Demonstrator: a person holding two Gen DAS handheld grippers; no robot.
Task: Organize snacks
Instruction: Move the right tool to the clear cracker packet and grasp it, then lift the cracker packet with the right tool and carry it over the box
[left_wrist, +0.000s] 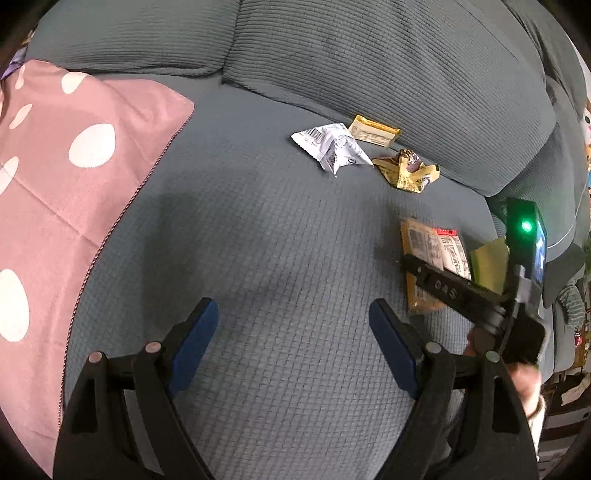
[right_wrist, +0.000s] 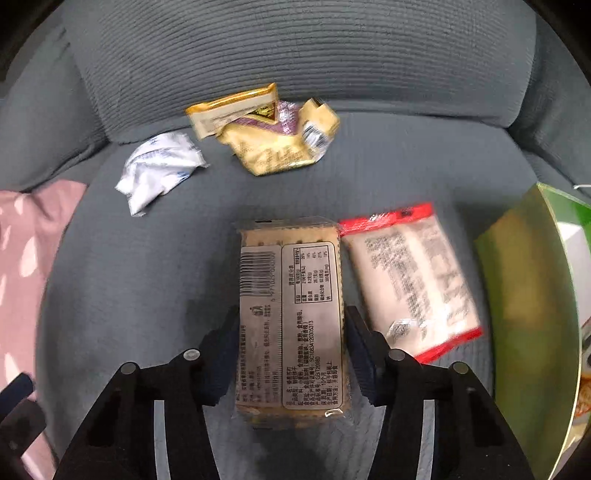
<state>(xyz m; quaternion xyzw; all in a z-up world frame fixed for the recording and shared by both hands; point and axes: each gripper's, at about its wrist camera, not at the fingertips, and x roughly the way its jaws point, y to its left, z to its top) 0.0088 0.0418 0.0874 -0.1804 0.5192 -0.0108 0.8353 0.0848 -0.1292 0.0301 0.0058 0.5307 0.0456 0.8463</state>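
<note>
My right gripper (right_wrist: 291, 317) is closed on a clear cracker pack (right_wrist: 291, 314) with a barcode label, its blue pads pressing both long sides, over the grey sofa seat (right_wrist: 147, 277). A red-edged white snack pack (right_wrist: 410, 280) lies just right of it. Further back lie a crumpled white wrapper (right_wrist: 159, 170), a crumpled gold wrapper (right_wrist: 280, 144) and a gold bar pack (right_wrist: 229, 110). My left gripper (left_wrist: 293, 314) is open and empty above the seat. In the left wrist view the cracker pack (left_wrist: 421, 258) sits under the right gripper's finger (left_wrist: 443, 288).
A green box (right_wrist: 528, 314) stands open at the right edge of the seat. A pink polka-dot pillow (left_wrist: 55, 184) covers the left of the sofa. The ribbed grey back cushions (left_wrist: 369, 62) rise behind the wrappers.
</note>
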